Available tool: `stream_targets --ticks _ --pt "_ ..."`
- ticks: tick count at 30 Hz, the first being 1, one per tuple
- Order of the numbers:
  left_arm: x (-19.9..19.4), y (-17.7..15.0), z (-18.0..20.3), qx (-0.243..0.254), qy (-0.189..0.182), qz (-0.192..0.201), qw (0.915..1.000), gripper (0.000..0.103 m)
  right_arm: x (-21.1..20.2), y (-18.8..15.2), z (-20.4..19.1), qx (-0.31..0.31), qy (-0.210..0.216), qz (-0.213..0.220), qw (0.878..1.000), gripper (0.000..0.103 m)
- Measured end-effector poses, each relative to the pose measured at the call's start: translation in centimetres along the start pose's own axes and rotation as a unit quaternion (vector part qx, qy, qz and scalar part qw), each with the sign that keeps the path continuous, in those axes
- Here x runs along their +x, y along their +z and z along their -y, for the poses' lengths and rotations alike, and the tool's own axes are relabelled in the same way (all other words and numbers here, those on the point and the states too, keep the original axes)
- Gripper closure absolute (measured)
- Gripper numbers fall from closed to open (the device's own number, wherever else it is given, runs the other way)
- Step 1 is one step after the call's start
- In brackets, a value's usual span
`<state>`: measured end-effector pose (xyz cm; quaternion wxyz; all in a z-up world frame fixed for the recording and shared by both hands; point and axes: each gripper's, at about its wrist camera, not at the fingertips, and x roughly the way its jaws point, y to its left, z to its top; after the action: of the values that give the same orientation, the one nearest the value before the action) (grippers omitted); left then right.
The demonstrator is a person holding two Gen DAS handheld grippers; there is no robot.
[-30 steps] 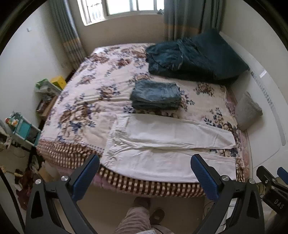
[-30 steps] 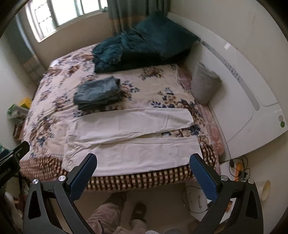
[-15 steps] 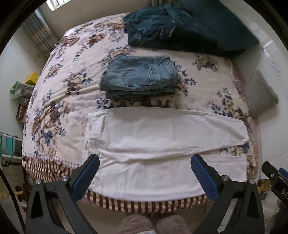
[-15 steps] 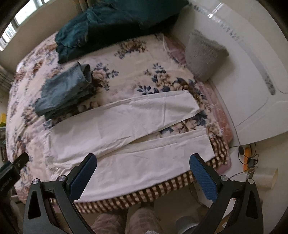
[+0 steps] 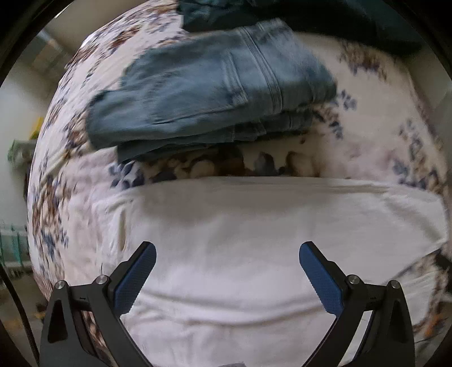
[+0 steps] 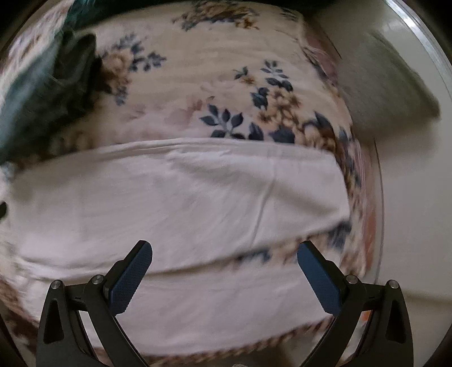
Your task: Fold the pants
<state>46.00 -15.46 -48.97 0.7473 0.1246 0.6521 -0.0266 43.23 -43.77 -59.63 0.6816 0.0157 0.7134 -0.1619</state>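
White pants (image 5: 254, 225) lie flat on the floral bedspread, legs running to the right. My left gripper (image 5: 227, 264) is open and empty, just above the waist end of the pants. In the right wrist view the far leg (image 6: 183, 197) and the near leg (image 6: 212, 305) of the pants show with a narrow gap between them. My right gripper (image 6: 224, 262) is open and empty, above the leg ends near the cuffs. Both views are blurred.
A folded stack of blue jeans (image 5: 209, 87) lies just beyond the white pants. Dark teal bedding (image 5: 310, 11) lies at the far end of the bed. A grey cushion (image 6: 389, 84) sits at the bed's right edge by the white headboard (image 6: 418, 197).
Both grippers have dropped from well above the bed's edge to close over the white pants. The pants have not moved. Both grippers stay open.
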Motion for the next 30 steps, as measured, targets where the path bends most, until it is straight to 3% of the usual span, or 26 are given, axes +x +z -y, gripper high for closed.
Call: stream_targets --ticks 4,8,13,17,19,20,21,22,24,27,30 --pt "4.8 1.4 2.5 0.063 0.047 0.004 0.9969 0.000 5.8 3.7 -0.6 -0.076 -0.043 -0.012 0.996 0.000" --pt "9.6 3.2 5.9 0.146 0.091 0.012 0.9850 0.000 10.2 6.9 -1.7 -0.125 -0.066 -0.013 0.990 0.000" --pt "13.5 4.5 8.6 0.229 0.095 -0.008 0.9689 0.000 15.1 10.3 -3.6 -0.191 -0.072 -0.044 0.978 0.001" --pt "13.4 5.9 8.2 0.255 0.054 -0.013 0.9654 0.000 15.8 11.6 -4.6 -0.234 -0.061 -0.049 0.969 0.009" --pt "13.1 6.3 8.0 0.271 0.020 -0.012 0.9623 0.010 15.7 11.9 -5.1 -0.248 -0.038 -0.054 0.966 0.028" --pt "13.0 6.4 7.9 0.275 0.000 -0.015 0.9612 0.028 15.6 11.9 -5.3 -0.250 -0.021 -0.058 0.966 0.047" --pt "12.7 6.5 7.8 0.278 -0.036 -0.024 0.9597 0.051 15.4 11.9 -5.6 -0.254 -0.008 -0.059 0.965 0.058" --pt "12.4 6.4 7.8 0.282 -0.053 -0.029 0.9574 0.068 15.2 11.7 -5.9 -0.263 -0.012 -0.054 0.963 0.063" --pt "11.7 6.3 8.0 0.293 -0.070 -0.031 0.9531 0.085 14.6 11.4 -6.5 -0.277 -0.023 -0.040 0.960 0.083" --pt "10.4 6.5 7.6 0.281 -0.077 -0.025 0.9563 0.095 13.8 10.8 -5.9 -0.258 -0.016 -0.028 0.966 0.092" --pt "8.1 6.0 5.9 0.246 -0.090 0.002 0.9651 0.097 12.4 9.9 -3.8 -0.219 0.017 -0.012 0.976 0.094"
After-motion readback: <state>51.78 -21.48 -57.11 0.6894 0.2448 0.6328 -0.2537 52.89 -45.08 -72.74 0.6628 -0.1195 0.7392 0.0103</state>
